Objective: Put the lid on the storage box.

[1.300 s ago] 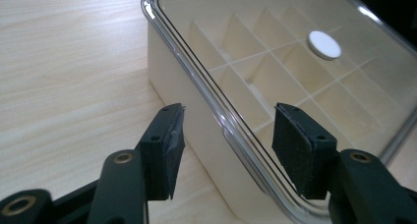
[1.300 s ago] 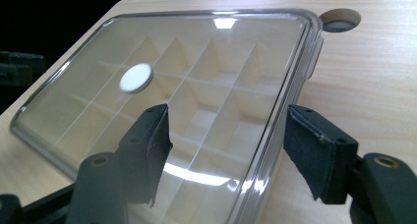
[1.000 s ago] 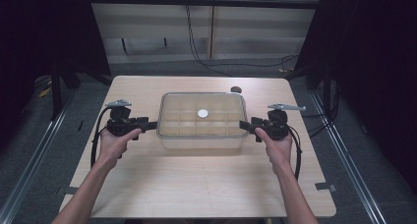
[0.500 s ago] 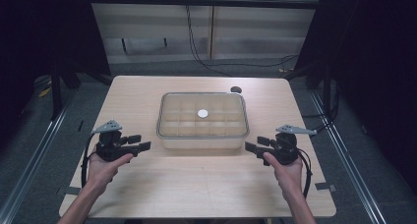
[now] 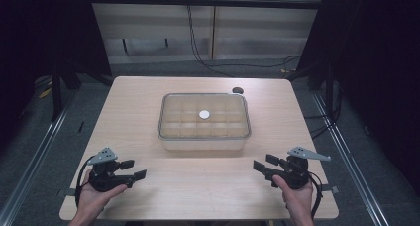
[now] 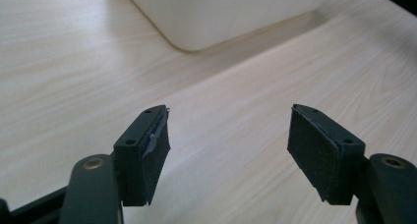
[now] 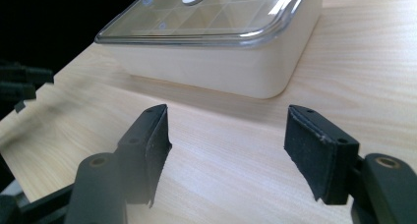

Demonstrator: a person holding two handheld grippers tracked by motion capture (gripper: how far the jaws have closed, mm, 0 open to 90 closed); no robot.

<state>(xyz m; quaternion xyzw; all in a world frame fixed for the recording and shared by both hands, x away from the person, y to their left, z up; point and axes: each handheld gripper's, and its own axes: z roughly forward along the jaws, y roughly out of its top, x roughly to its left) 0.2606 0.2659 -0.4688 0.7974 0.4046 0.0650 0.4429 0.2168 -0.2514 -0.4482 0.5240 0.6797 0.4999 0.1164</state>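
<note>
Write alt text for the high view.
A cream box with a clear lid sits mid-table, a white disc on its lid. Near the front edge, two hands hold the left gripper and right gripper, both open and empty, pointing inward.

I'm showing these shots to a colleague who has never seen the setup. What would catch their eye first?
Probably the lidded container in the middle of the wooden table, its clear lid showing a grid of compartments and a small white disc at its centre. Next, the left hand-held gripper and the right hand-held gripper near the table's front edge, both open, empty and well apart from the container.
</note>
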